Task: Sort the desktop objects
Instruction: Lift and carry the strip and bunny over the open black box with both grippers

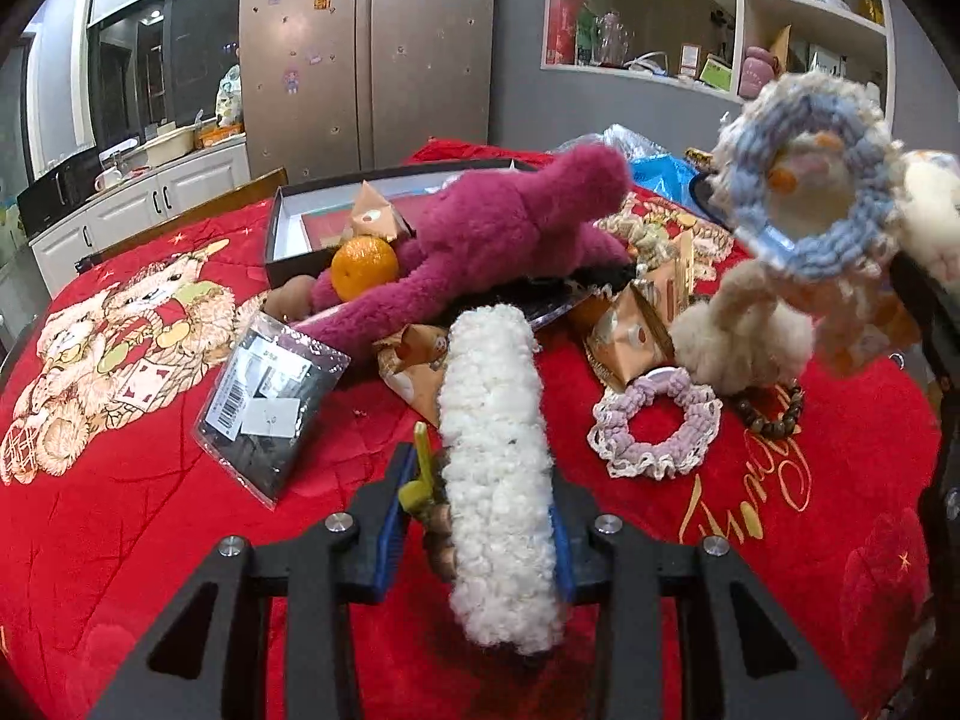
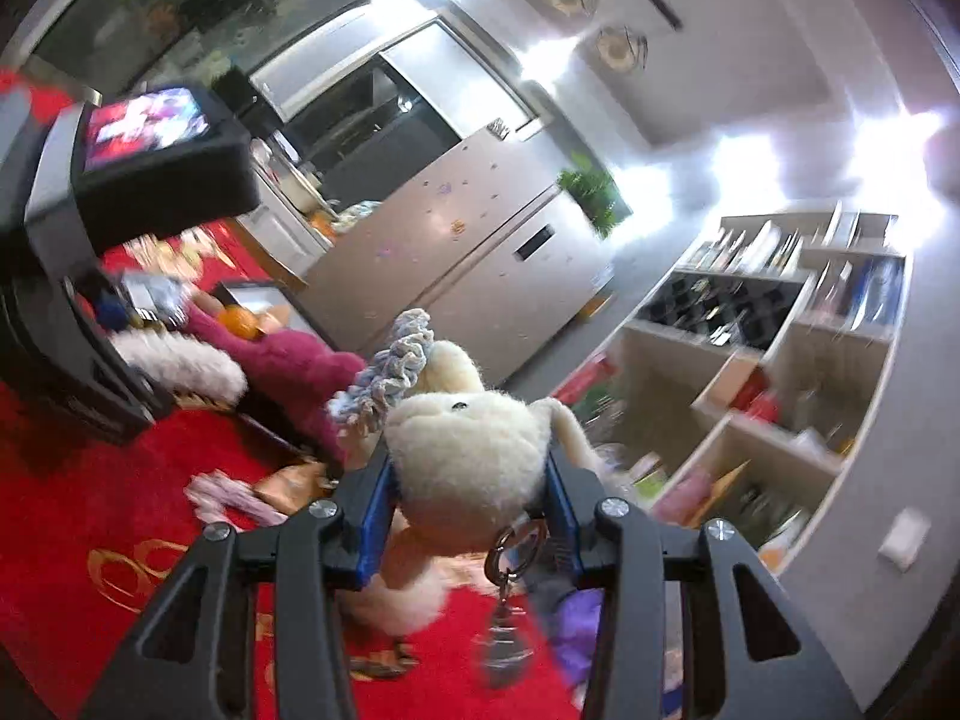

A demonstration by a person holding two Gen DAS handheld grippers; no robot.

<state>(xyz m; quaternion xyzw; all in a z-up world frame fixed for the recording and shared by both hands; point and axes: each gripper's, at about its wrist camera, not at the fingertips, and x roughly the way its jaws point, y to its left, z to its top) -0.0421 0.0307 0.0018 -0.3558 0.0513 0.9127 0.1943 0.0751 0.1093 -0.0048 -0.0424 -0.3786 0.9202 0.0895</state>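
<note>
My left gripper [image 1: 477, 531] is shut on a white fluffy roll [image 1: 495, 468], held low over the red cloth [image 1: 150, 510]; a small yellow-green piece [image 1: 420, 480] sticks out beside it. My right gripper [image 2: 471, 498] is shut on a cream plush keychain toy [image 2: 468, 456] with a blue knitted ring [image 2: 390, 372] and a metal key ring [image 2: 513, 546], lifted above the table. That toy hangs at the right of the left wrist view [image 1: 804, 204]. A magenta plush [image 1: 510, 228], an orange [image 1: 365, 267] and a lilac scrunchie [image 1: 657, 423] lie on the cloth.
An open dark box [image 1: 336, 222] stands at the back. A plastic packet with a barcode [image 1: 270, 408], wrapped snacks [image 1: 630, 330] and a bead bracelet [image 1: 774, 414] lie around. The left gripper's body shows at the left of the right wrist view [image 2: 90, 276]. Shelves [image 2: 780, 360] stand behind.
</note>
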